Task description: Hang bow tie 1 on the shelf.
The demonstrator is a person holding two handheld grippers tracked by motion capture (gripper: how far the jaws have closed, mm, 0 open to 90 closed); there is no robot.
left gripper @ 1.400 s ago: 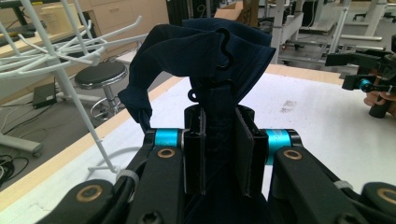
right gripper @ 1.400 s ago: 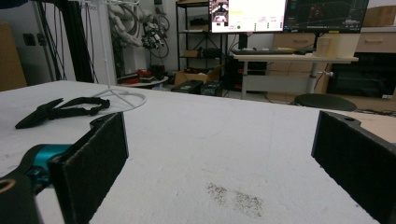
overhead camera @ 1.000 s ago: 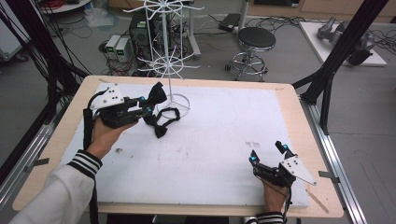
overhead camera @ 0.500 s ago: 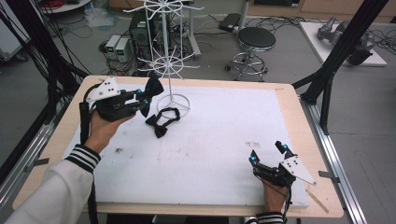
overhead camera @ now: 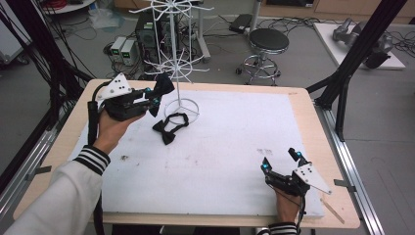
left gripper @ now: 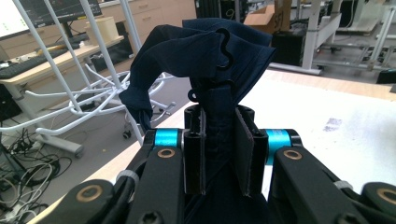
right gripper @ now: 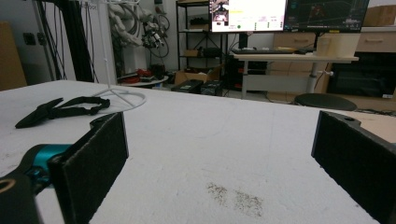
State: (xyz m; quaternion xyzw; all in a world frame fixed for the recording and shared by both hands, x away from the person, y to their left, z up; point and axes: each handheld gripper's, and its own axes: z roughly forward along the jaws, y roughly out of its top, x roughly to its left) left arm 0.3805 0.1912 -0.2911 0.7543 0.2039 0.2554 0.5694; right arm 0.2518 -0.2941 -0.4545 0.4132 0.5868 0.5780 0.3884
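A dark bow tie (left gripper: 205,51) was clamped in the left gripper (overhead camera: 152,96) beside the white wire stand (overhead camera: 177,58), while the right gripper (overhead camera: 280,161), fingers spread empty, was rested well away from it.

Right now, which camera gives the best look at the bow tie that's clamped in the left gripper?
The left gripper view: the dark blue bow tie sits close up between the left gripper jaws, its hook clasp visible. The high view shows it small and dark beside the white wire stand.

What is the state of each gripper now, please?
Left gripper: closed on a dark bow tie.
Right gripper: open, holding nothing.
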